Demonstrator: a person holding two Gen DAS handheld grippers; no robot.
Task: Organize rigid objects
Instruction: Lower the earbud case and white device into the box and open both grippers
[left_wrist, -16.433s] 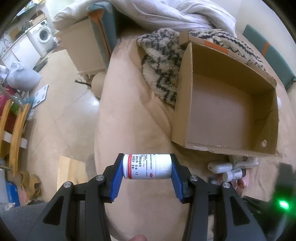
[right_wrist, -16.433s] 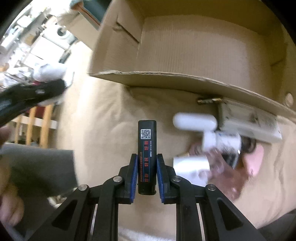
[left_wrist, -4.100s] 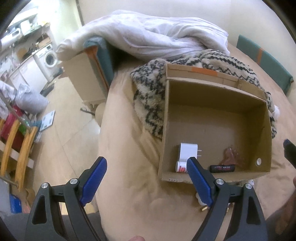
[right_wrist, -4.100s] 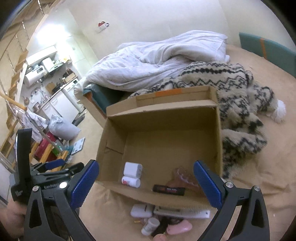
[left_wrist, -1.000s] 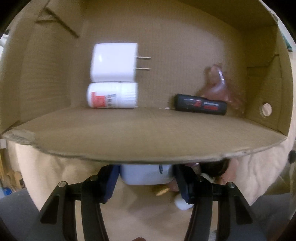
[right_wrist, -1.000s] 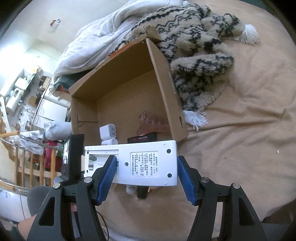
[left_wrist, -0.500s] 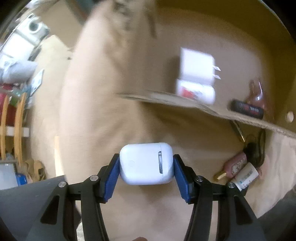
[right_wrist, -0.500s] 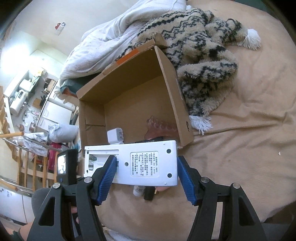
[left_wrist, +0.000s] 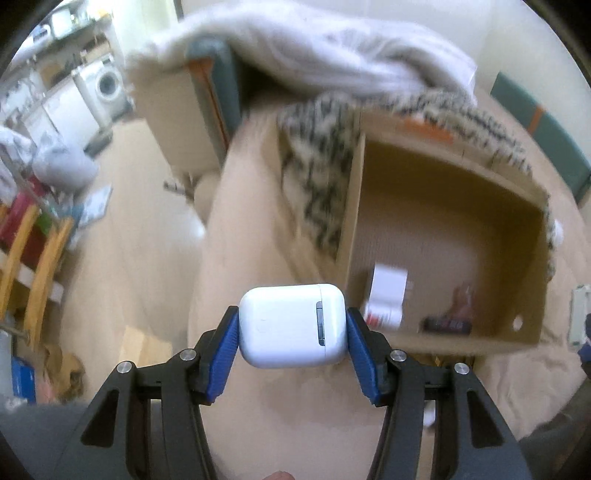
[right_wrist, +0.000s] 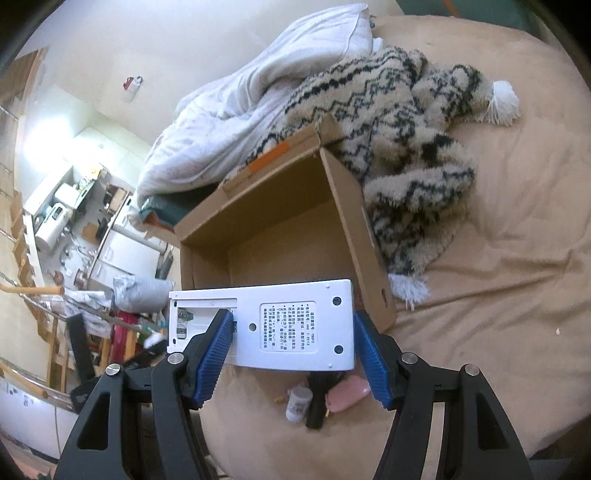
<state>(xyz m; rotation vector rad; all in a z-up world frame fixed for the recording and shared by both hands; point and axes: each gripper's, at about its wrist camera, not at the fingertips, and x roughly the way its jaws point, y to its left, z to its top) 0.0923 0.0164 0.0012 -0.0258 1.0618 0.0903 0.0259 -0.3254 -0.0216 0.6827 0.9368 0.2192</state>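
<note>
Left wrist: left tool (left_wrist: 291, 325) clamps smooth white earbud case (left_wrist: 291, 325) above bed, beside brown cardboard box (left_wrist: 354, 206); blurry, probably clear of rim. Right tool (right_wrist: 291, 328) grips flat white plastic device (right_wrist: 288, 325). Lower each onto bare box floor

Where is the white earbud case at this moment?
In the left wrist view, the white earbud case is clamped in the left gripper, held above the beige bedsheet just left of the cardboard box.

white device (right_wrist: 295, 325), printed label, characters unreadable
</note>
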